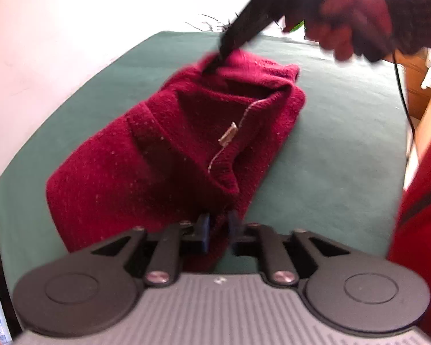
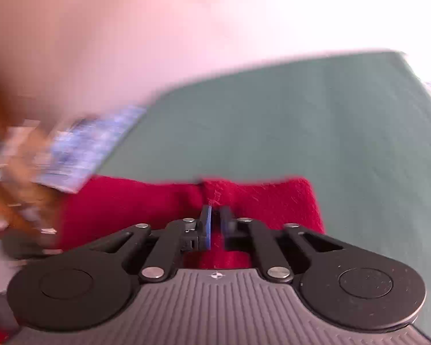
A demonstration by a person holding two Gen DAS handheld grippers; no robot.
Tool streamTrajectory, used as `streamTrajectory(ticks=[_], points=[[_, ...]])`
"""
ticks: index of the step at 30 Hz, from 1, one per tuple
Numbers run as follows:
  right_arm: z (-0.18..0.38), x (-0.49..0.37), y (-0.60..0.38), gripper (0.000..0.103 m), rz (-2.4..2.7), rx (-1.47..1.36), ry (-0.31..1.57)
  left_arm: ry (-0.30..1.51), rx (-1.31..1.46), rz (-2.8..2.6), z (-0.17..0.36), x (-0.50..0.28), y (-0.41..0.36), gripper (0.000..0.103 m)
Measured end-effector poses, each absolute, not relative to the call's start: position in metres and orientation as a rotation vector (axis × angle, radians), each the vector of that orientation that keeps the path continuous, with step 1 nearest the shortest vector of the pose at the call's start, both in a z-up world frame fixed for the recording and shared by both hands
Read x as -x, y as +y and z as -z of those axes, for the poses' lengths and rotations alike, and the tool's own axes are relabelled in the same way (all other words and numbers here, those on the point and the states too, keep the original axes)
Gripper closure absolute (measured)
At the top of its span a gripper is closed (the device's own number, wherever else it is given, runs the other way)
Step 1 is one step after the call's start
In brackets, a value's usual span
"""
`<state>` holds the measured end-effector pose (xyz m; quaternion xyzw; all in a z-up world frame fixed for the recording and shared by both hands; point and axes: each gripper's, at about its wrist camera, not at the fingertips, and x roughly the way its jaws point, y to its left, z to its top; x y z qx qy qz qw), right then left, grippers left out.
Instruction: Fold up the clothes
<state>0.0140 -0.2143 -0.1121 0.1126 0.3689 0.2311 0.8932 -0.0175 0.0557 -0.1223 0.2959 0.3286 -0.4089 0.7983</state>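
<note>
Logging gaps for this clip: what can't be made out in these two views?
- Left wrist view: the sweater's near edge is hidden behind the left gripper.
- Left wrist view: the right gripper's tips are blurred and sunk in the knit.
- Right wrist view: motion blur smears the blue patterned cloth.

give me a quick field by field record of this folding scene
garment: dark red knitted sweater, partly folded, bunched, neckline with small tag facing up
surface: green cloth-covered table
left gripper: shut on the sweater's near edge
right gripper: shut on the sweater's far edge; seen from the left wrist view pinching the cloth
hand: gloved hand holding the right gripper
blur: right wrist view heavily smeared
other: blue-and-white patterned cloth beside the table
</note>
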Motion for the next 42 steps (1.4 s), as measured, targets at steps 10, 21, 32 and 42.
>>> streamTrajectory(ticks=[10, 21, 32, 42], points=[[0.119, 0.014, -0.225, 0.092, -0.411, -0.219, 0.722, 0.672, -0.489, 0.869, 0.075, 0.028, 0.079, 0.082], [0.140, 0.028, -0.205, 0.094, -0.393, -0.149, 0.741, 0.607, -0.380, 0.636, 0.078, -0.029, 0.082, 0.078], [0.141, 0.038, -0.184, 0.092, -0.332, -0.068, 0.657, 0.456, -0.536, 0.540, 0.126, 0.013, 0.070, 0.070], [0.122, 0.029, -0.267, 0.063, -0.132, -0.373, 0.677, 0.388, -0.346, 0.399, 0.077, 0.024, 0.112, 0.034]])
